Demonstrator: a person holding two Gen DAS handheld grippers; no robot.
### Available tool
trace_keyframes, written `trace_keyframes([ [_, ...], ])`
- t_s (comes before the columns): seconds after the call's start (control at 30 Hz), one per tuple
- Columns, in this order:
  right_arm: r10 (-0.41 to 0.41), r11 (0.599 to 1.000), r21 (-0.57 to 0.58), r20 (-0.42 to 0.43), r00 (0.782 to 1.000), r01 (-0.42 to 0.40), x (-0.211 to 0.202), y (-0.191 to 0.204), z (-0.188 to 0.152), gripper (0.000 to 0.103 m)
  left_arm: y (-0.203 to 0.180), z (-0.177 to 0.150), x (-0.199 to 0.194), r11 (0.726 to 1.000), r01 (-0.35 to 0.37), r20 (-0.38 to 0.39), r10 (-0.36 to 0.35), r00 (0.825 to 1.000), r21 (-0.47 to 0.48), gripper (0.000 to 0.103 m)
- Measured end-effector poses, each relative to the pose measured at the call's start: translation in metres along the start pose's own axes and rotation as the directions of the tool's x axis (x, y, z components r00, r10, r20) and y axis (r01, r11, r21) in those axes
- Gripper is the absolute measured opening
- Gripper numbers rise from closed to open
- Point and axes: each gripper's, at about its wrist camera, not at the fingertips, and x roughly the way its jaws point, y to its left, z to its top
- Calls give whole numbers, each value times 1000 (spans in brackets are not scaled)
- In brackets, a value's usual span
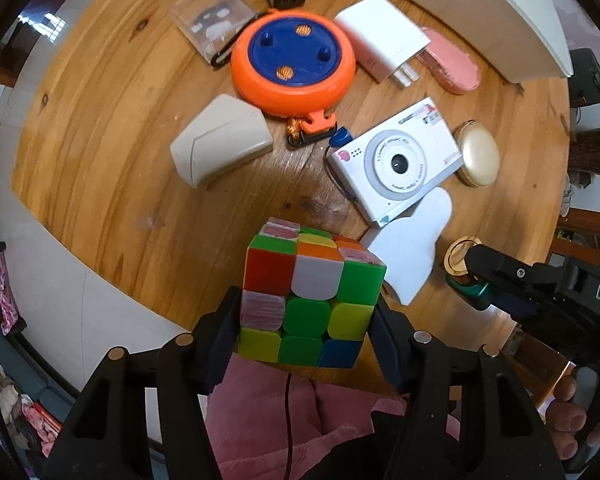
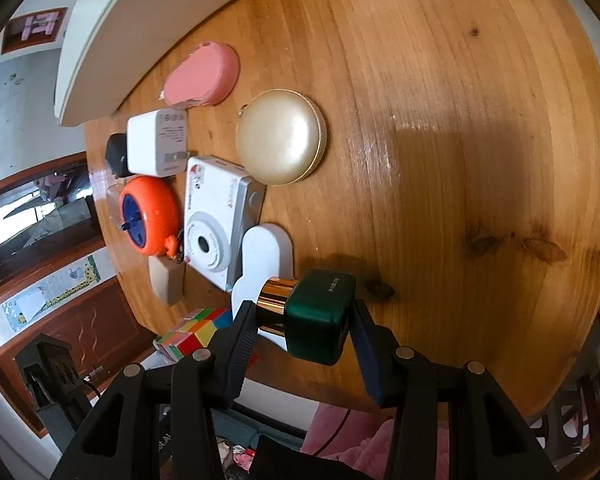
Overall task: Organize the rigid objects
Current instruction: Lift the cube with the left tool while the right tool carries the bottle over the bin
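Clamped between the fingers of the left claw, the puzzle cube hangs above the near edge of the wooden counter; it looks light and stiff with slick faces, so a flat squeeze on opposite sides suits it. From the right wrist, the right claw pinches a green bottle with a gold cap crosswise just over the counter, likely heavier, smooth and breakable.
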Motion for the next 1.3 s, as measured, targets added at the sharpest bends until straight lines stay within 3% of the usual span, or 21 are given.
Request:
trace_keyframes([
  [0.4,45,994,-107,123,991,-31,-45,19,-27,47,-2,-11,-66,998,-13,140,4,990,59,63],
  [0.63,115,975,-215,257,959,-59,-84,33,-47,47,-5,-20,-111,993,-26,296,-10,955,116,63],
  [0.8,231,943,-313,374,898,-112,-112,45,-60,47,-18,-25,-144,982,-37,424,-46,904,184,62],
  [0.9,274,923,-371,436,858,-106,-128,51,-68,47,-22,-29,-160,975,-12,492,-100,865,221,59],
  [1.17,347,876,-478,546,763,-56,-152,65,-84,47,-27,-17,-178,958,32,576,-198,793,285,59],
  [1.3,357,865,-502,618,700,3,-163,72,-86,47,-27,-5,-190,945,60,621,-259,740,322,59],
])
